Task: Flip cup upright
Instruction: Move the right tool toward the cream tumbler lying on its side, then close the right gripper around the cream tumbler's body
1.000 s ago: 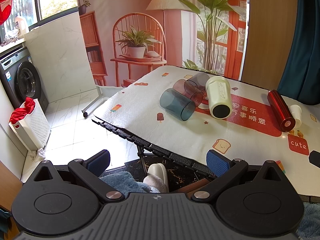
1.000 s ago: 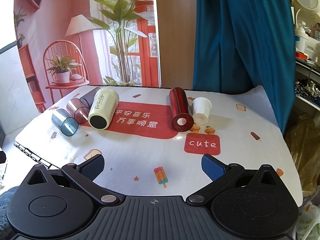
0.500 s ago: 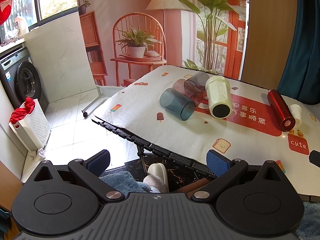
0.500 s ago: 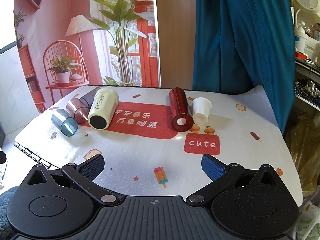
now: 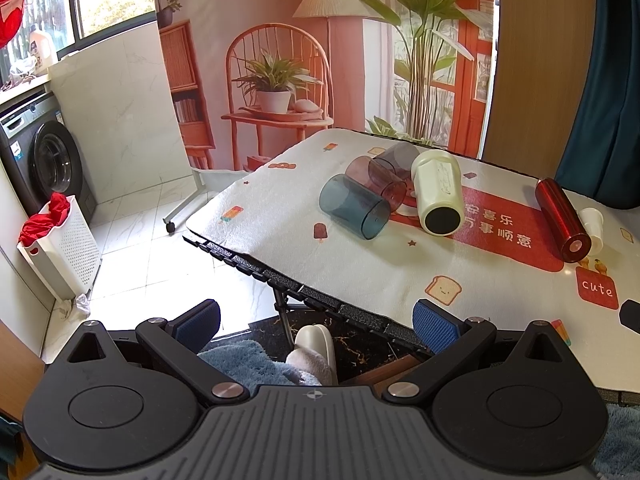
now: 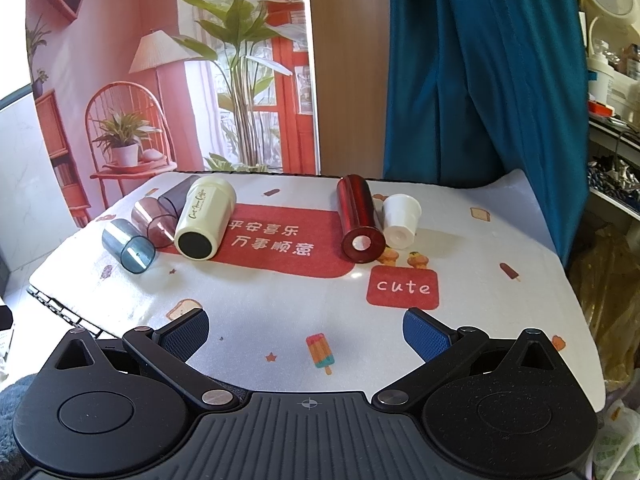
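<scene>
Six cups (image 6: 202,222) on their sides

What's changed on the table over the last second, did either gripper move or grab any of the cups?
Nothing visibly changed. Both the left gripper and the right gripper hang open and empty short of the cups. The blue cup, cream cup, red cup and small white cup all lie on their sides where they were.
</scene>
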Tool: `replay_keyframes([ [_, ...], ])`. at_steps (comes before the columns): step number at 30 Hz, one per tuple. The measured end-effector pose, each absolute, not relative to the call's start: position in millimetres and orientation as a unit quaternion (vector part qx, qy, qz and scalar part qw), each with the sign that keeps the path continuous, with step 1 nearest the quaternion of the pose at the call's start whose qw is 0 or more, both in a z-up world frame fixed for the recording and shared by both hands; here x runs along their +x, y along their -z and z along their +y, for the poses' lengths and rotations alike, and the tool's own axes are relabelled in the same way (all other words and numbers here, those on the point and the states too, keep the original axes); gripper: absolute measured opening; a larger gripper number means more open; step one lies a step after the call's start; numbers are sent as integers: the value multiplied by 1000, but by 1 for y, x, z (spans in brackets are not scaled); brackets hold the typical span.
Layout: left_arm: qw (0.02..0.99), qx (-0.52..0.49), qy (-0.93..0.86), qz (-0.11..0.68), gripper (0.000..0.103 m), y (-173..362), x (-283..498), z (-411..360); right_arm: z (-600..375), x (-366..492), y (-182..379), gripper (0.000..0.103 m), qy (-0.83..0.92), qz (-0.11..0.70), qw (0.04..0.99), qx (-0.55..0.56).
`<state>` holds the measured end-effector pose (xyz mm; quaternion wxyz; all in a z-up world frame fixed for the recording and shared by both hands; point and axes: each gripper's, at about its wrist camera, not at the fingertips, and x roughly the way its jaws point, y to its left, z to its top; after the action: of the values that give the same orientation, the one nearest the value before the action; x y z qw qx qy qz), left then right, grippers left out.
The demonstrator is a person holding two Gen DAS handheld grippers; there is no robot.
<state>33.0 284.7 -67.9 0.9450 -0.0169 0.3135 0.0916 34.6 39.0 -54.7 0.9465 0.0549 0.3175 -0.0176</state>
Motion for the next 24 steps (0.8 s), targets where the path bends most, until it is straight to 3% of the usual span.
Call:
replay_keyframes([
  [17,950,-34,-134,281,103,50,75,315,37,84,30,103,-4,290,957,33],
  [24,941,-43,-144,303,103,82,119,321,54,145,45,101,-44,296,954,9],
])
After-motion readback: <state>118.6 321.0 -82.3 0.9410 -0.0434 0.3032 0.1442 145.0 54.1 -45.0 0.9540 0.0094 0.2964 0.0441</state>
